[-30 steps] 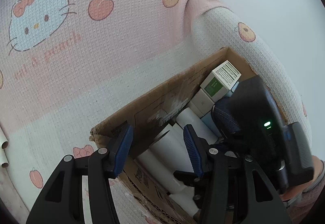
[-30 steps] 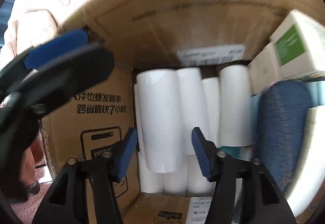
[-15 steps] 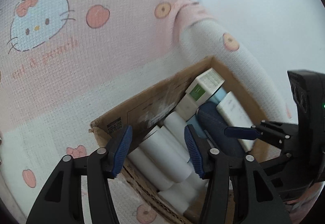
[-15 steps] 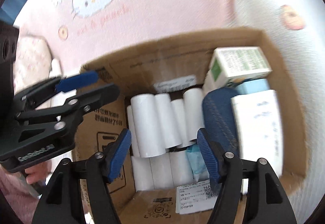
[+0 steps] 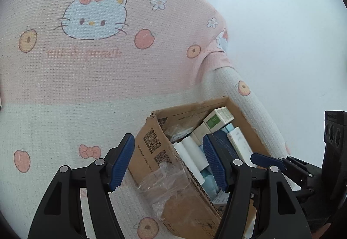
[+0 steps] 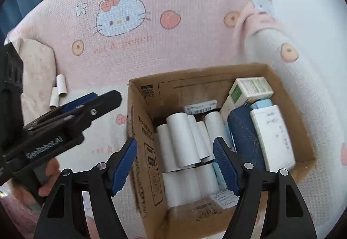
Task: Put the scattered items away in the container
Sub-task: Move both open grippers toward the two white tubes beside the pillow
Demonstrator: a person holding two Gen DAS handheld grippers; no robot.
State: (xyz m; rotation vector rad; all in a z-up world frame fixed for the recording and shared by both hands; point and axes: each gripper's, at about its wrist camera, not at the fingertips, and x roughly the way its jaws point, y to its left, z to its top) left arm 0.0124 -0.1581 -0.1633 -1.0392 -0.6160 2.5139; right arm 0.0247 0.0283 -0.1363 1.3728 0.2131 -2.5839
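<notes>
Right wrist view, nearest the lens: the right gripper [image 6: 174, 163] is hanging above the cardboard box [image 6: 138, 130], its jaws standing wide and having just been opening, with nothing pinched between the blue pads; the white rolls [image 6: 184, 141] seen through the gap are lying below, already inside the box. Beside them in the box are resting a dark blue pouch [image 6: 245, 132], a white carton [image 6: 275, 130] and a green-and-white carton [image 6: 249, 89].

To the left in the same view, the left gripper [image 6: 95, 100] is reaching out beyond the box's left wall, over the patterned blanket [image 6: 195, 44]. In its own wrist view the left gripper [image 5: 169, 161] is also standing wide and empty, its jaws having just been opening, with the box's near corner showing between the fingers.

Farther off, at the blanket's left edge, two loose cardboard tubes [image 6: 58, 91] are lying side by side, outside the box and well apart from it. Their long axes are running roughly away from the camera, nearly parallel to the box's left wall.

The tubes are appearing to be the remaining scattered items. They are lying to the left of both grippers, and the left gripper is sitting nearer to them; a grasp would probably call for closing across a tube's short width rather than along its length.
</notes>
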